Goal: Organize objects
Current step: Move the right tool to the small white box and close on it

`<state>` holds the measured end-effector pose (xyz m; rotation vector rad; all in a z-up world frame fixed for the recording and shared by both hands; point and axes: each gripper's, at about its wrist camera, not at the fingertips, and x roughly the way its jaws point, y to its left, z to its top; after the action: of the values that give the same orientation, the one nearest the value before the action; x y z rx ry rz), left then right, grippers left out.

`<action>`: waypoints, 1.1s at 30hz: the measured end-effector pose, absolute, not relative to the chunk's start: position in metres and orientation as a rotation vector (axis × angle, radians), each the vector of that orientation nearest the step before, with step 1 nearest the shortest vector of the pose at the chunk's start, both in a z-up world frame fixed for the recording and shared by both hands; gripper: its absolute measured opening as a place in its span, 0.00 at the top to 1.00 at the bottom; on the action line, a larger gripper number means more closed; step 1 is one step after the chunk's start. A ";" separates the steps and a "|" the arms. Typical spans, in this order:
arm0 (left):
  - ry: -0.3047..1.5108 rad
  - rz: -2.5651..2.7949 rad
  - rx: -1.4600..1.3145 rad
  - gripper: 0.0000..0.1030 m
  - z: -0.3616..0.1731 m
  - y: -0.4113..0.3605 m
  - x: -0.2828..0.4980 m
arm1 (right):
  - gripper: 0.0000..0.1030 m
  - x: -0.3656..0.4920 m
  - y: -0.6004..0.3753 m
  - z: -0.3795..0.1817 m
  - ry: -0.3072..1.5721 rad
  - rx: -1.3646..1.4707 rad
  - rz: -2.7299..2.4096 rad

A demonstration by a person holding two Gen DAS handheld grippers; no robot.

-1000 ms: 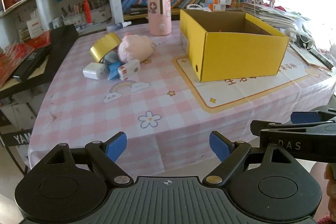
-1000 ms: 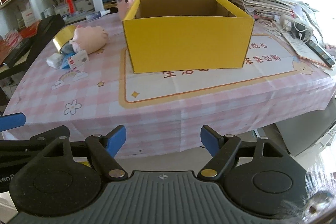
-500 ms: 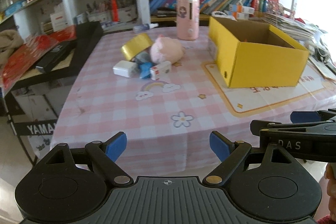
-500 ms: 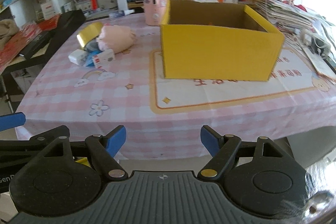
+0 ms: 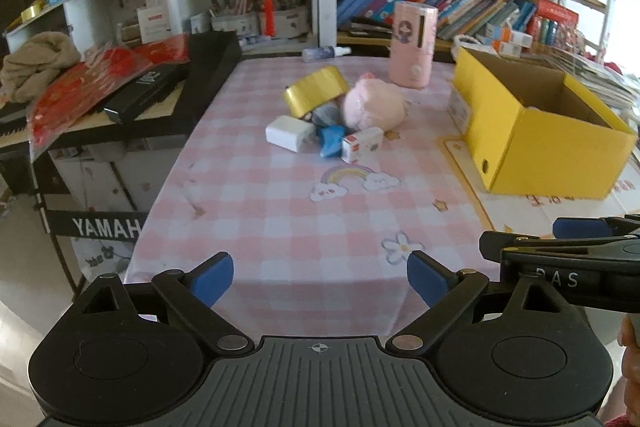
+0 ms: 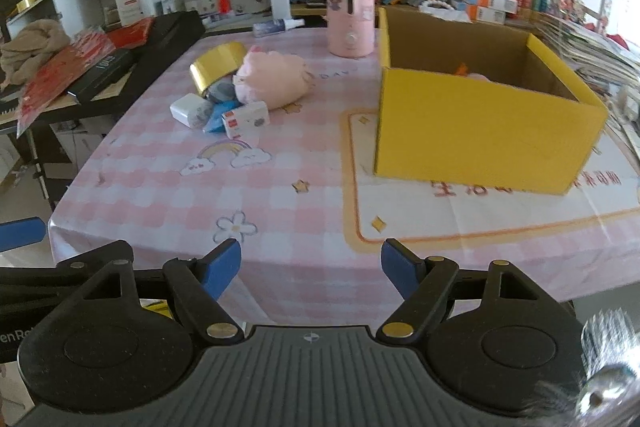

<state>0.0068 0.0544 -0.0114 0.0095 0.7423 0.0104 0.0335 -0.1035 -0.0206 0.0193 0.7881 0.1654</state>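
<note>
Both views have swung left since earlier; left hand-held gripper (image 5: 320,277) jaws just widened, empty; right hand-held gripper (image 6: 311,269) spread, empty. Pink plush (image 5: 374,107), gold tape roll (image 5: 316,96), white charger (image 5: 289,133) (clustered mid-table (image 5: 280,227)); yellow box (image 5: 556,151) right.

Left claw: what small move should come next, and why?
Probably ease the left claw forward over the table edge toward the pile beside the pink plush. Its jaws have just been opening, nothing sits between them, and the white charger and small carton lie outside the yellow box.
</note>
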 end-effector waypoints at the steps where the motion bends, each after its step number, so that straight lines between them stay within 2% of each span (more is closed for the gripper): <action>1: 0.740 0.015 0.005 0.06 -0.011 0.056 0.010 | 0.28 0.037 -0.102 -0.021 0.786 0.018 0.174; 7: 0.718 0.033 -0.039 0.03 -0.010 0.067 0.033 | 0.34 0.071 -0.091 -0.017 0.774 0.011 0.214; 25: 0.764 0.112 -0.031 0.03 -0.019 0.078 0.118 | 0.39 0.172 -0.071 -0.017 0.749 -0.028 0.315; 31: 0.779 0.102 0.022 0.05 -0.024 0.073 0.134 | 0.39 0.198 -0.069 -0.018 0.753 0.007 0.328; 33: 0.781 0.106 0.040 0.09 -0.025 0.072 0.139 | 0.39 0.206 -0.068 -0.021 0.766 0.013 0.335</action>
<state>0.1391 0.0717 -0.0253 0.0402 0.7810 0.1064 0.2056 -0.0677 -0.0210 0.0132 0.7657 0.3351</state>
